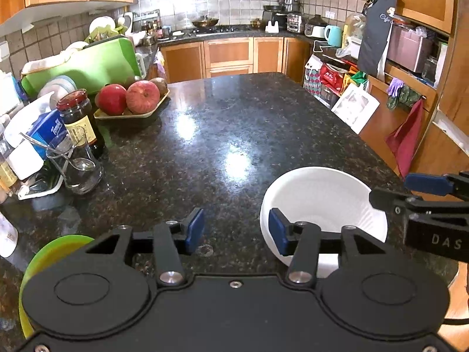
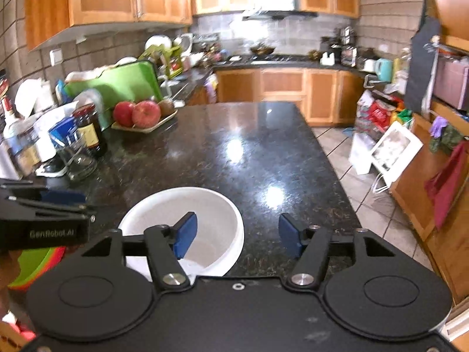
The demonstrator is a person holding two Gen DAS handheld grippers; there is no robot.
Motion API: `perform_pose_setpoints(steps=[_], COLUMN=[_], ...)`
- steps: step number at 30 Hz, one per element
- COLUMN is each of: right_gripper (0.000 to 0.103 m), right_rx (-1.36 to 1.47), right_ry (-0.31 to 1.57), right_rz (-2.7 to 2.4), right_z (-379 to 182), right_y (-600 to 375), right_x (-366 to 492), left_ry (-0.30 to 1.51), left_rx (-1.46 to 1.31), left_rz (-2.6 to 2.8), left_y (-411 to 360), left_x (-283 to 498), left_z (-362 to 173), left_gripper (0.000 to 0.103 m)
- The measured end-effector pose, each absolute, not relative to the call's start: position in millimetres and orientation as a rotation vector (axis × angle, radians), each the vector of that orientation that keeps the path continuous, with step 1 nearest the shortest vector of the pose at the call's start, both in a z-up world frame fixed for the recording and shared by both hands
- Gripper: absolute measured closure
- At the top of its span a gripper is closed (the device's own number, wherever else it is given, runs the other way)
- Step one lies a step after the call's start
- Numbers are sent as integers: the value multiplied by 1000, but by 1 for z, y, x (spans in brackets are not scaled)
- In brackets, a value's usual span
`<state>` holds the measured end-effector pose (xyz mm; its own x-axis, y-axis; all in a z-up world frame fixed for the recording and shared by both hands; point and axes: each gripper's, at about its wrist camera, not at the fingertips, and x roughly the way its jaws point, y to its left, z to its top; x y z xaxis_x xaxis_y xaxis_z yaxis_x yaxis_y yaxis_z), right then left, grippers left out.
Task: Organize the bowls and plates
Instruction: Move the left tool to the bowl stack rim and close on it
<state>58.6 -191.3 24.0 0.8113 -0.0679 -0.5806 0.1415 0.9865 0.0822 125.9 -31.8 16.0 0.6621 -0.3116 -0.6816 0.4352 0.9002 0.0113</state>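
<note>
Both hand-held grippers agape, empty, flanking white bowl (image 1: 319,196)

We read "DAS" in pale letters on the black body of the right tongs (image 1: 433,202), which reach in from the right of the left tongs (image 1: 236,231). From the right wrist view, "GenRobot.AI" stands on the black side of the left tongs, just left of the right ones. On the blue tissue pack (image 1: 51,129), far left of the left tongs, we make out "Tempo". The dark jar's label (image 1: 80,130) stays unreadable to us.
</note>
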Motion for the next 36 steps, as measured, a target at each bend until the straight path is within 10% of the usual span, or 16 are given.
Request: perform_pose_setpoints(steps=[36], right_gripper=[48], right_rx=[268], right_ry=[672], right_rz=[95], right_z=[-8], right_y=[-235], right_x=[72], left_ry=[777], left_rx=[132], left_rz=[-223], left_y=[-66], left_x=[100], left_z=[-1], left_gripper=[46])
